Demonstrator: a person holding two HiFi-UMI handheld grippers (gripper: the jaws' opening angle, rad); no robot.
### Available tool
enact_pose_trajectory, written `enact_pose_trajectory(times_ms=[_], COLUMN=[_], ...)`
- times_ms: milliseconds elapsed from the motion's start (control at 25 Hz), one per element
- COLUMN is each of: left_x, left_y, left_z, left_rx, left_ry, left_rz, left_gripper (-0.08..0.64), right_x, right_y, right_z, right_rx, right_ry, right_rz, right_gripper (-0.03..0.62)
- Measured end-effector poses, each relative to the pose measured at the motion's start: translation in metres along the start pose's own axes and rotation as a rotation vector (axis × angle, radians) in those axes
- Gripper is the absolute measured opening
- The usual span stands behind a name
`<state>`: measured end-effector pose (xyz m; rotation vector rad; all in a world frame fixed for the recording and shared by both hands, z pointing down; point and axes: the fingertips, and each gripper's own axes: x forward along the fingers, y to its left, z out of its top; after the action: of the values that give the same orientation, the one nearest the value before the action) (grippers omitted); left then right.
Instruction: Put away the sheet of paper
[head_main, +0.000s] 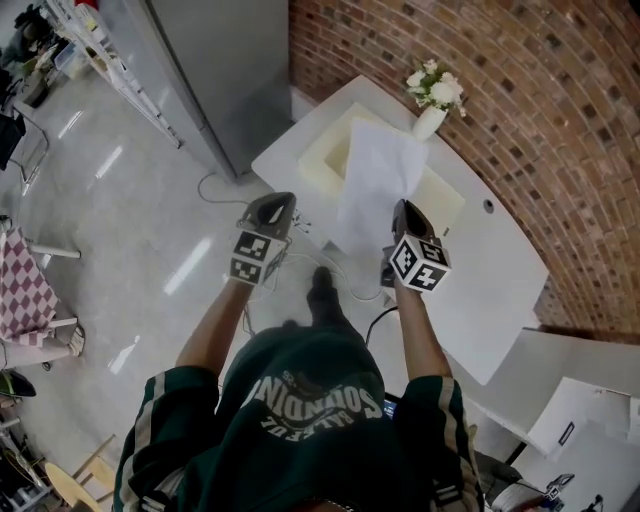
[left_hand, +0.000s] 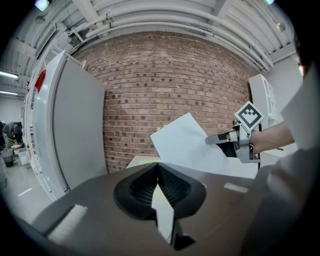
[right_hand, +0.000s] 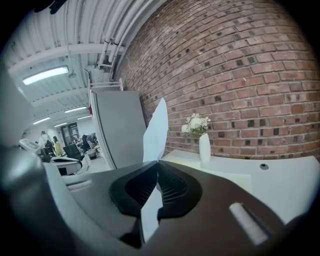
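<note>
My right gripper is shut on the lower edge of a white sheet of paper, which stands up above the near edge of the white table. In the right gripper view the sheet rises edge-on from the closed jaws. The left gripper view shows the sheet flat, with the right gripper pinching its right side. My left gripper hangs over the floor to the left of the sheet, apart from it; it is shut, with nothing held.
A shallow cream tray lies on the table under and behind the sheet. A white vase of flowers stands by the brick wall. A grey cabinet is at the left, and a cable runs over the floor.
</note>
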<state>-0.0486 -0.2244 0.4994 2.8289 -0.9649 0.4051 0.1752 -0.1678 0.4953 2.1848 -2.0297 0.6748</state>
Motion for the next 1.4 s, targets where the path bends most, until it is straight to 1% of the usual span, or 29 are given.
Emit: enact_pose_trajectory(times_ms=[240, 480, 800, 1040, 1200, 1400], left_x=[0.047, 0.081, 0.116, 0.136, 0.146, 0.154], left_y=[0.016, 0.026, 0.032, 0.031, 0.030, 0.032], left_z=[0.011, 0.017, 0.017, 0.015, 0.016, 0.012], left_rx=[-0.012, -0.022, -0.028, -0.027, -0.021, -0.023], left_ry=[0.017, 0.038, 0.065, 0.088, 0.097, 0.117], left_rz=[0.005, 0.007, 0.022, 0.034, 0.041, 0.046], left_gripper=[0.011, 0.011, 0.011, 0.011, 0.011, 0.011], right_x=[0.042, 0.076, 0.111, 0.130, 0.140, 0.153], right_y=[-0.025, -0.047, -0.081, -0.104, -0.116, -0.131], right_z=[0.022, 0.039, 0.046, 0.036, 0.015, -0.008], right_rx=[-0.008, -0.003, 0.043, 0.064, 0.074, 0.129], right_ry=[0.014, 0.026, 0.042, 0.075, 0.113, 0.161], right_rz=[0.006, 0.004, 0.001, 0.001, 0.002, -0.017], right_gripper=[0.002, 0.002, 0.002, 0.002, 0.002, 0.002])
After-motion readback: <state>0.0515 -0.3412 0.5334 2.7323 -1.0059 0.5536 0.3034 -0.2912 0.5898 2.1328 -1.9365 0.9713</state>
